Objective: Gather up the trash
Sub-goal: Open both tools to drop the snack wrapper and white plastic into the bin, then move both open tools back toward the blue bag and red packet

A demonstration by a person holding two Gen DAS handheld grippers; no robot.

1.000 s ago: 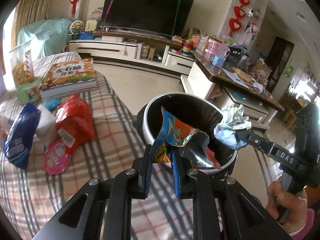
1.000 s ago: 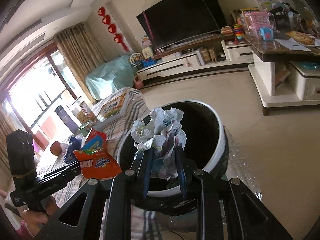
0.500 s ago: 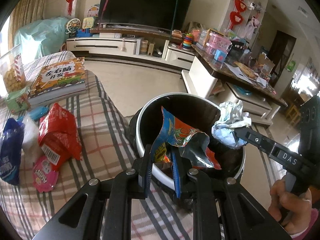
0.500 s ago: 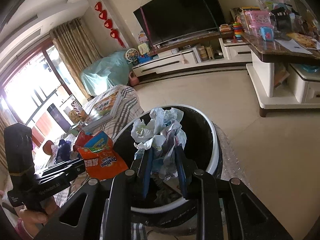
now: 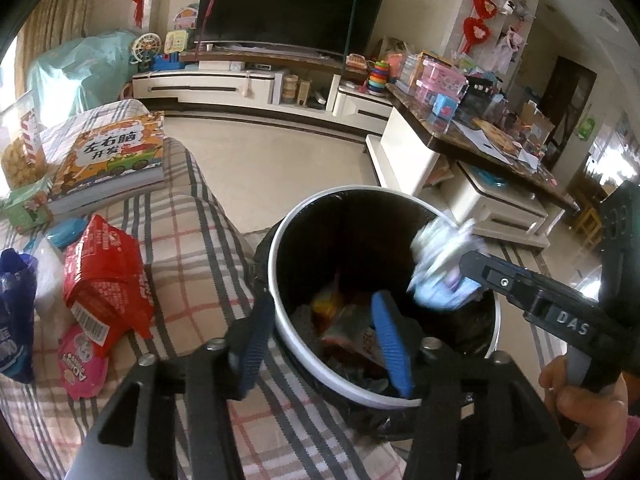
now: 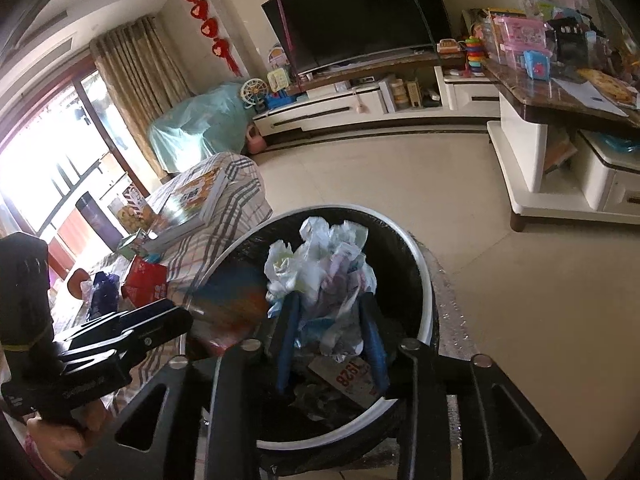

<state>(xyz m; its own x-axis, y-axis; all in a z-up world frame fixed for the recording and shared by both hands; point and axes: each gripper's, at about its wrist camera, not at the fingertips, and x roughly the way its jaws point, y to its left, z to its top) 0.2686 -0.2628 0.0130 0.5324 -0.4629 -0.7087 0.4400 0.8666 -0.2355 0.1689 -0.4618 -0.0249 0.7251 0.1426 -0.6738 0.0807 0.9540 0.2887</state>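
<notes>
A round trash bin (image 5: 280, 280) with a white rim and black liner stands beside the checked table; it also shows in the right wrist view (image 6: 424, 276). My left gripper (image 5: 324, 340) is open and empty over the bin's near rim. The orange snack wrapper (image 5: 348, 320) lies inside the bin; it is a blurred streak in the right wrist view (image 6: 236, 300). My right gripper (image 6: 330, 344) holds a crumpled white paper wad (image 6: 324, 268) over the bin, with the jaws parted a little; the wad is blurred in the left wrist view (image 5: 440, 268).
On the checked tablecloth (image 5: 192, 248) lie a red snack bag (image 5: 104, 280), a pink packet (image 5: 80, 360), a blue bag (image 5: 16, 320) and a picture book (image 5: 112, 160). A coffee table (image 5: 480, 152) stands beyond the bin.
My left gripper has opened and the orange wrapper has dropped into the bin. My right gripper's jaws have widened a little around the paper wad, which is blurred with motion.
</notes>
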